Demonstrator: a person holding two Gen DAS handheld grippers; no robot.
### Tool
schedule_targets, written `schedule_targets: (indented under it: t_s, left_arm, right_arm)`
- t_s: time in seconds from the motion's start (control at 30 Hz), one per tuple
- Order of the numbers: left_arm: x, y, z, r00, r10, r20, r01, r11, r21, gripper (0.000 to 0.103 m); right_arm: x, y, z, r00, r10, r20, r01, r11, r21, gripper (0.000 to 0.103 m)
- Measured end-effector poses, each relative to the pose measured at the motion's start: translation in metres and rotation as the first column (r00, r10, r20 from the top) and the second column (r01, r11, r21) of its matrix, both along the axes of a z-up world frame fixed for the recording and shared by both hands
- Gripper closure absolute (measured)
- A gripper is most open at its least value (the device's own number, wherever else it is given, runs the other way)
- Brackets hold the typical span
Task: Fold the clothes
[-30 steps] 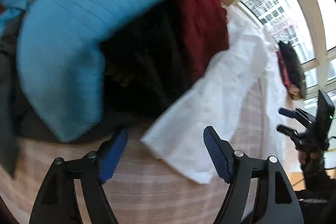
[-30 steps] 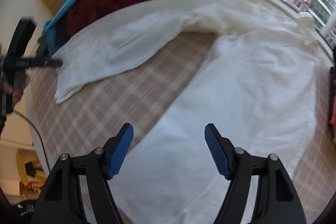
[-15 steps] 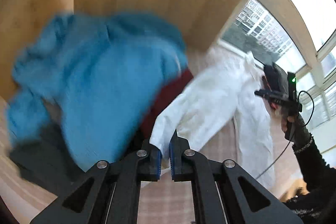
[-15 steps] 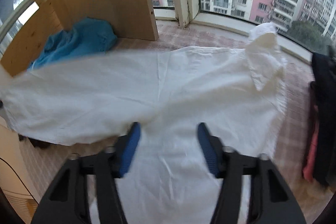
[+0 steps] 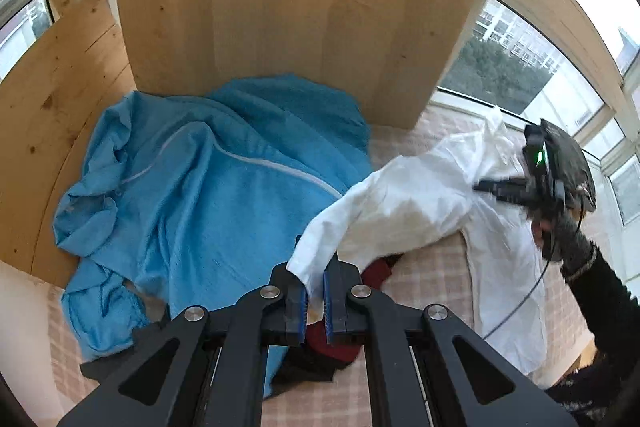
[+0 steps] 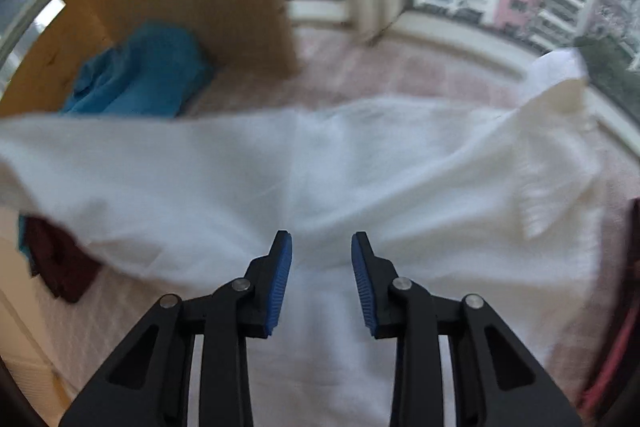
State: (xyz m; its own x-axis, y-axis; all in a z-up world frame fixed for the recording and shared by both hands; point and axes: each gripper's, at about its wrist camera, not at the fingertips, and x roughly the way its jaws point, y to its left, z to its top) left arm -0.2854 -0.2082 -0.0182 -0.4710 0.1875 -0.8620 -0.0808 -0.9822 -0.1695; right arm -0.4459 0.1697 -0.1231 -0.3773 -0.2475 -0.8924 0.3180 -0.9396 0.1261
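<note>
A white shirt [image 5: 400,203] lies spread over the checked cover [image 5: 424,311]. My left gripper [image 5: 316,291] is shut on the cuff end of one sleeve and holds it up above the pile of clothes. In the right wrist view the shirt [image 6: 400,187] stretches across the whole picture, blurred. My right gripper [image 6: 322,267] sits on the shirt's body. Its jaws are closing, white cloth is gathered between the blue pads, and creases run towards the gap. The left wrist view shows that right gripper [image 5: 496,187] at the shirt's shoulder, in a person's hand.
A blue jacket [image 5: 208,187] and a dark red garment [image 5: 332,343] are heaped against upright wooden boards [image 5: 280,7]. Windows run along the far side. Dark and red clothes [image 6: 628,267] lie at the right edge. The person's dark sleeve [image 5: 600,291] reaches in from the right.
My left gripper went from open to shut on the sleeve end and rose with it. My right gripper's jaws narrowed around the shirt's cloth while it moved across the shirt.
</note>
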Motion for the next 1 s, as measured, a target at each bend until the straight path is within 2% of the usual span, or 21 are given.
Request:
schedule_targets:
  t_s: [0.13,0.2,0.23,0.3,0.37,0.43,0.47,0.5,0.57,0.6,0.67,0.77,0.9,1.0]
  left_arm:
    - [0.017,0.015,0.012,0.999,-0.033,-0.01,0.033,0.999,0.016,0.098]
    - [0.024,0.023,0.018,0.999,-0.05,-0.016,0.05,0.998,0.027,0.098]
    - [0.026,0.027,0.021,0.998,-0.057,-0.019,0.058,0.998,0.029,0.098]
    - [0.03,0.035,0.024,0.997,-0.076,-0.017,0.076,0.997,0.032,0.098]
    - [0.032,0.041,0.028,0.996,-0.091,-0.016,0.091,0.995,0.033,0.098]
    - [0.03,0.044,0.03,0.996,-0.09,-0.017,0.091,0.995,0.039,0.098]
    - [0.029,0.045,0.032,0.996,-0.089,-0.017,0.09,0.995,0.042,0.098]
    - [0.028,0.046,0.033,0.996,-0.088,-0.018,0.089,0.995,0.046,0.098]
    - [0.026,0.049,0.037,0.996,-0.092,-0.021,0.093,0.994,0.056,0.098]
    - [0.025,0.051,0.039,0.995,-0.096,-0.023,0.098,0.993,0.064,0.098]
    - [0.027,0.062,0.044,0.992,-0.121,-0.029,0.123,0.991,0.06,0.098]
    - [0.031,0.081,0.054,0.986,-0.16,-0.042,0.163,0.985,0.056,0.098]
    - [0.037,0.11,0.065,0.974,-0.219,-0.054,0.221,0.974,0.049,0.097]
    - [0.042,0.136,0.067,0.96,-0.275,-0.055,0.278,0.959,0.056,0.098]
  right_arm:
    - [-0.037,0.04,-0.013,0.992,-0.125,0.028,0.125,0.992,0.02,0.072]
    - [-0.058,0.06,-0.026,0.981,-0.177,0.079,0.176,0.984,0.025,0.074]
    - [-0.063,0.072,-0.025,0.975,-0.201,0.096,0.202,0.979,-0.004,0.079]
    - [-0.062,0.091,-0.008,0.967,-0.242,0.077,0.248,0.966,-0.072,0.079]
    - [-0.05,0.094,0.008,0.977,-0.203,0.066,0.211,0.967,-0.142,0.08]
    - [-0.034,0.083,0.014,0.991,-0.119,0.068,0.129,0.979,-0.156,0.081]
    - [-0.028,0.076,0.009,0.993,-0.084,0.079,0.095,0.985,-0.145,0.084]
    - [-0.022,0.07,0.002,0.994,-0.051,0.101,0.065,0.988,-0.139,0.094]
    - [-0.018,0.06,-0.024,0.987,-0.02,0.159,0.035,0.995,-0.091,0.097]
    - [-0.016,0.059,-0.031,0.988,-0.024,0.15,0.033,0.998,-0.058,0.103]
    - [-0.015,0.065,-0.027,0.989,-0.046,0.139,0.056,0.996,-0.071,0.103]
    - [-0.012,0.069,-0.007,0.992,-0.051,0.116,0.069,0.985,-0.155,0.101]
    - [0.001,0.04,0.005,0.985,0.069,0.155,-0.026,0.965,-0.261,0.101]
    - [0.01,0.01,-0.011,0.967,0.151,0.205,-0.086,0.952,-0.295,0.101]
